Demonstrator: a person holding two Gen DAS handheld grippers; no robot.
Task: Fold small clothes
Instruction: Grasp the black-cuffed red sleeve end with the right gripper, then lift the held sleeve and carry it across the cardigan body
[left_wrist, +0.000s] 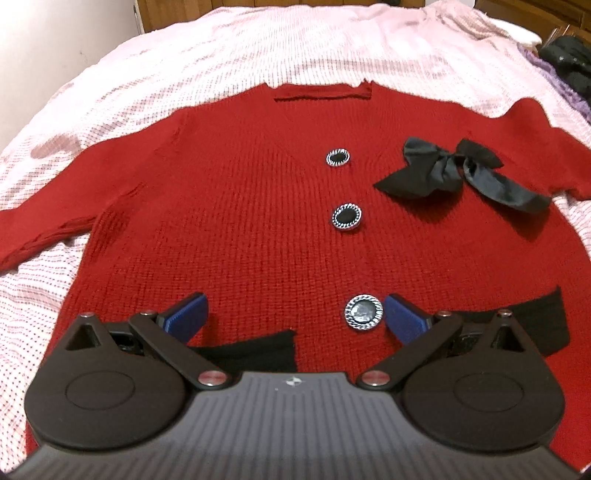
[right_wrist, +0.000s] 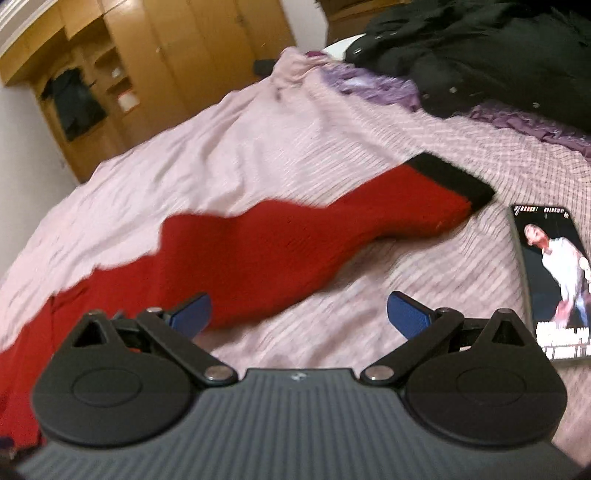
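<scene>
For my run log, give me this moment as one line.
stage: fold not started | red cardigan: flat on bed | left gripper: open over hem | right gripper: open by sleeve

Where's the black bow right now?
In the left wrist view, the bow lies on the red cardigan, right of its top button, by the shoulder of the right-hand sleeve.

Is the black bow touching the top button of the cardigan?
Apart. The left wrist view shows red knit plainly between the bow and the top button of the cardigan.
</scene>
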